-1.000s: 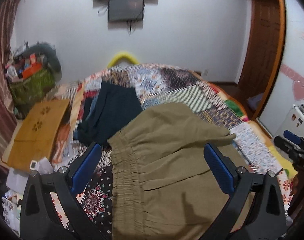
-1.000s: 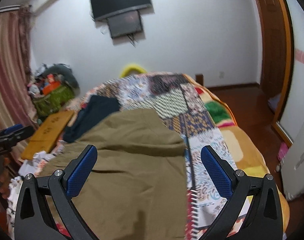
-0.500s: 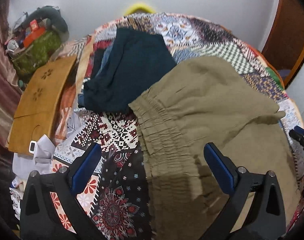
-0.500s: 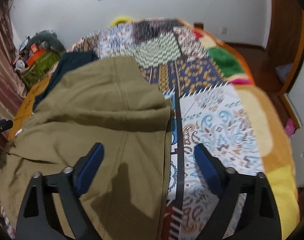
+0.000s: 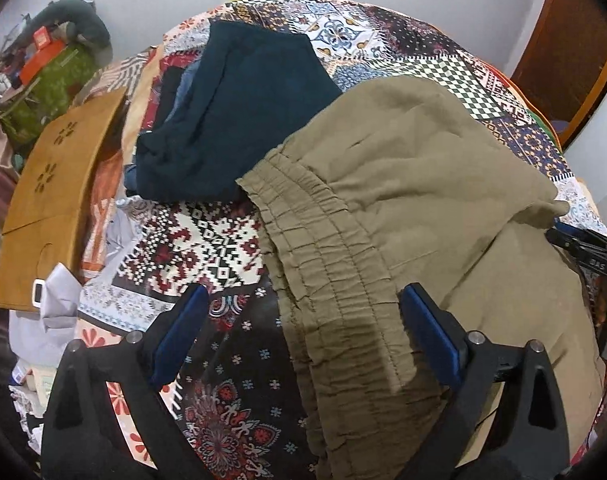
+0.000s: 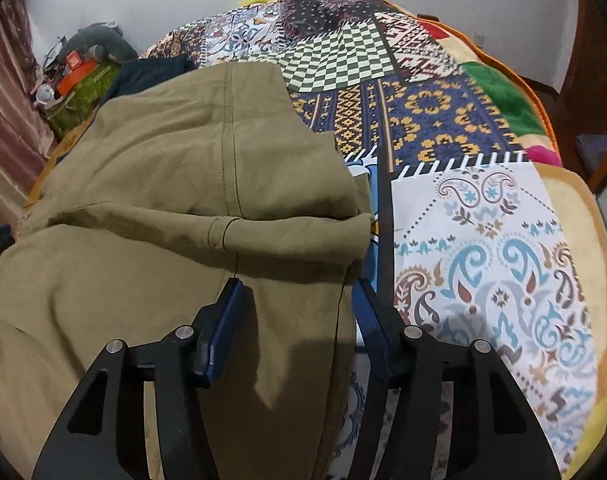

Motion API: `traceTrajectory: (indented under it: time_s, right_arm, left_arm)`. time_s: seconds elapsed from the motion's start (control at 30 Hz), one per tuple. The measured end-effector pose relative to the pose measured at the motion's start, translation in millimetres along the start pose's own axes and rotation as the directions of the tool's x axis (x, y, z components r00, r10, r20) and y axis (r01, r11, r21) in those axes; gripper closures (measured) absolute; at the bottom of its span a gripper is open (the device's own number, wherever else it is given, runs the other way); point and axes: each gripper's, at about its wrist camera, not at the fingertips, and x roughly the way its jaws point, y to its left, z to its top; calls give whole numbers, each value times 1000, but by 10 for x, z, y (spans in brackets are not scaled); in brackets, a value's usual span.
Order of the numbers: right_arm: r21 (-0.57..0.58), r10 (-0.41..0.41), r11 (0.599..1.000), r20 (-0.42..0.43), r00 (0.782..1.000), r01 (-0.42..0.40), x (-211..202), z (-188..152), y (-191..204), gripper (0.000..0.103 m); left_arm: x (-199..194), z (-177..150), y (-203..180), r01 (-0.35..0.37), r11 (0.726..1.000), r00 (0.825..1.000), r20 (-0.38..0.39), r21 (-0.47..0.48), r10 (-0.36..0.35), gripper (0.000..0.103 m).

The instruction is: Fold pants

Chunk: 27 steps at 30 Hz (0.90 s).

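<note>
Olive-brown pants (image 5: pixel 403 184) lie part-folded on a patchwork quilt (image 5: pixel 191 240), gathered elastic waistband toward the left. My left gripper (image 5: pixel 303 292) hovers low over the waistband, jaws wide and just closing, the band between them but untouched by the blue pads. In the right wrist view the pants (image 6: pixel 183 168) show a folded-over flap with a dark seam. My right gripper (image 6: pixel 298 284) straddles the pants' right edge, jaws closing; cloth lies between the pads without a visible pinch. The right gripper (image 5: pixel 579 244) also shows at the left view's right edge.
A heap of dark navy clothes (image 5: pixel 231 112) sits beyond the waistband. A wooden board (image 5: pixel 55 184) and white cloth (image 5: pixel 51 308) lie at the bed's left side, with a cluttered green bag (image 5: pixel 51 76) behind. Bare paisley quilt (image 6: pixel 483 260) spreads right of the pants.
Both grippers have tipped downward and sunk closer to the pants. The right jaws have narrowed a lot around the pants' right edge; the left jaws have narrowed slightly.
</note>
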Motion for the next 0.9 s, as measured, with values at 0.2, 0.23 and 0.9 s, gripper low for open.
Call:
traceTrajectory:
  time_s: [0.2,0.23,0.9]
  right_arm:
    - [-6,-11,1000,-7,1000,11,19,-2,-51,91]
    - [-3,-3,1000,-7,1000,3,17,4,-67,92]
    - [16,-39,999,19,999,39,-159,-168,-105,97]
  left_arm:
    - [9,-12,3,49,999,999,-14,-16,-49,16]
    - [-1,-13,1,54,998,998,-15,-17,-55,18]
    - [41,-145,80,80,996,997,11,-35,-79,25]
